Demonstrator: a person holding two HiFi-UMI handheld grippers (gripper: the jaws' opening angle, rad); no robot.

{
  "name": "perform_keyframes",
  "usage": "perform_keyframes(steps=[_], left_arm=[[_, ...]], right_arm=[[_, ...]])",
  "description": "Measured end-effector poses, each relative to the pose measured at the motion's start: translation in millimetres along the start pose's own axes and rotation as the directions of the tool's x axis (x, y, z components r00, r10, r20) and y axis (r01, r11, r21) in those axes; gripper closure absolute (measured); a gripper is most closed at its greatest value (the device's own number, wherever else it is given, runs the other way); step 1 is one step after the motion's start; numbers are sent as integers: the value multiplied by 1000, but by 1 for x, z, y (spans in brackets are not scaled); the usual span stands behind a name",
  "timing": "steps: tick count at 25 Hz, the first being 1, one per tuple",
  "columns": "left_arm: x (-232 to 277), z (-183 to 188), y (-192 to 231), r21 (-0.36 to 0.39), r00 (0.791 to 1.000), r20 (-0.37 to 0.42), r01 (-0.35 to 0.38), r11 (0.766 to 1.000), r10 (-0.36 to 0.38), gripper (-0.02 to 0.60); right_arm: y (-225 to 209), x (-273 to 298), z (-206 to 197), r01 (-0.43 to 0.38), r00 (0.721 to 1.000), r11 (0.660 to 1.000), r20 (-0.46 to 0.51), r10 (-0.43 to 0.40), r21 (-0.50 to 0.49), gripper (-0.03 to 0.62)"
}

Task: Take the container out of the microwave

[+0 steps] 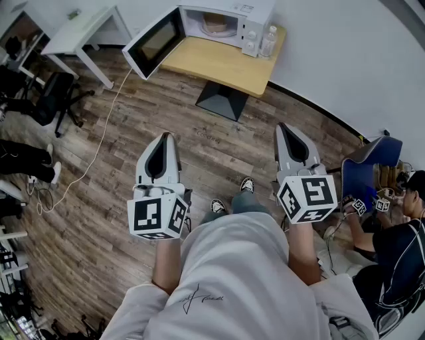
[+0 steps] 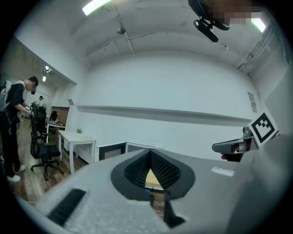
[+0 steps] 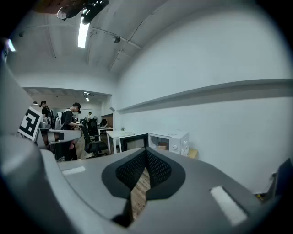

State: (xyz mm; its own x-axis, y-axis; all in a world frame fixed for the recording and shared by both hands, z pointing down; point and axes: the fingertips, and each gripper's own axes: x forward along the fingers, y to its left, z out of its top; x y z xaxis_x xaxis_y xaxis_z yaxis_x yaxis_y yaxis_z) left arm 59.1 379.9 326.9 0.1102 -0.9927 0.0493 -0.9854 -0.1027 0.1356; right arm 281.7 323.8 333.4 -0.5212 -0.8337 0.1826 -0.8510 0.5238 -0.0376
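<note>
Currently your left gripper and right gripper both have jaws together, empty, well apart from the container inside the microwave (its door stands open). Arrive with jaws shut and you'd likely shove it deeper, or knock the bottle beside.
</note>
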Motion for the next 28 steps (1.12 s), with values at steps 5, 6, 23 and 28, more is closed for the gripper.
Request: perform_keyframes(steps=[5, 6, 23, 28], left_arm=[[-4, -1, 1, -25, 1000, 18, 1, 1000, -1, 588], [-4, -2, 0, -25, 1000, 15, 2, 1000, -1, 588], [70, 0, 29, -6, 998, -60, -9, 1000, 9, 580], [120, 10, 40, -34, 999, -49, 21, 999, -22, 580]], right_arm=[[4, 2, -2, 0, 1000, 1000, -9, 0, 3, 586], [4, 3, -3, 1, 1000, 1000, -10, -1, 10, 586], [20, 93, 25, -207, 977, 970, 71, 200, 123, 586], [5, 149, 24, -168, 985, 974, -6, 171, 152, 585]])
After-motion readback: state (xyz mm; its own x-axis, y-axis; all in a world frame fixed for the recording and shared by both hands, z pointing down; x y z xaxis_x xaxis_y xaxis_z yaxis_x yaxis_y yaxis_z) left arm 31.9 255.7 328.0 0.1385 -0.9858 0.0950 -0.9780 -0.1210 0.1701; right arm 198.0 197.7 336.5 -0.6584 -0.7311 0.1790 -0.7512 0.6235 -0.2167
